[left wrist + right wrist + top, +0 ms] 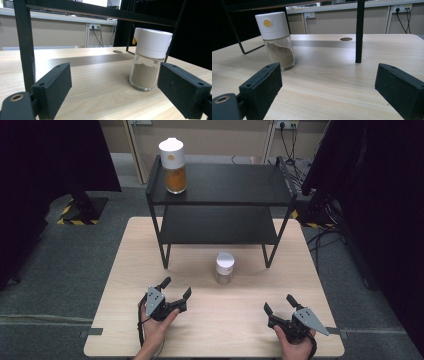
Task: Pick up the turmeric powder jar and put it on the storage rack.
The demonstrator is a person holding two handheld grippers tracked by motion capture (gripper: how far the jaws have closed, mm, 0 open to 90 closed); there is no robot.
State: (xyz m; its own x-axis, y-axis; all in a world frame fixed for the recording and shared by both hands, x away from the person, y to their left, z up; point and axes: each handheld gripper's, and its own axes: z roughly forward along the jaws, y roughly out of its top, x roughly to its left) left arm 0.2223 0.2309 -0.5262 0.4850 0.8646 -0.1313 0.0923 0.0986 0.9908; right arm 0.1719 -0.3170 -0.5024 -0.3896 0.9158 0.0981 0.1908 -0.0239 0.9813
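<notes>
A glass spice jar [224, 268] with a white cap and brown powder stands on the wooden table [130, 270], just in front of the black two-tier shelf [220, 185]. A taller jar [173, 166] with orange contents and a white cap stands on the shelf's top left. My left gripper [176, 288] rests near the front left, open, nothing between its jaws. The brown jar [149, 58] sits ahead and right of it. My right gripper [279, 304] is at the front right, open and empty, with the jar [276, 40] ahead to its left.
The shelf's legs [25, 45] [359, 31] stand on the table between the grippers and the back edge. Its lower tier [217, 225] is bare. Dark curtains and stands flank the table, and cables [295, 150] lie on the floor behind.
</notes>
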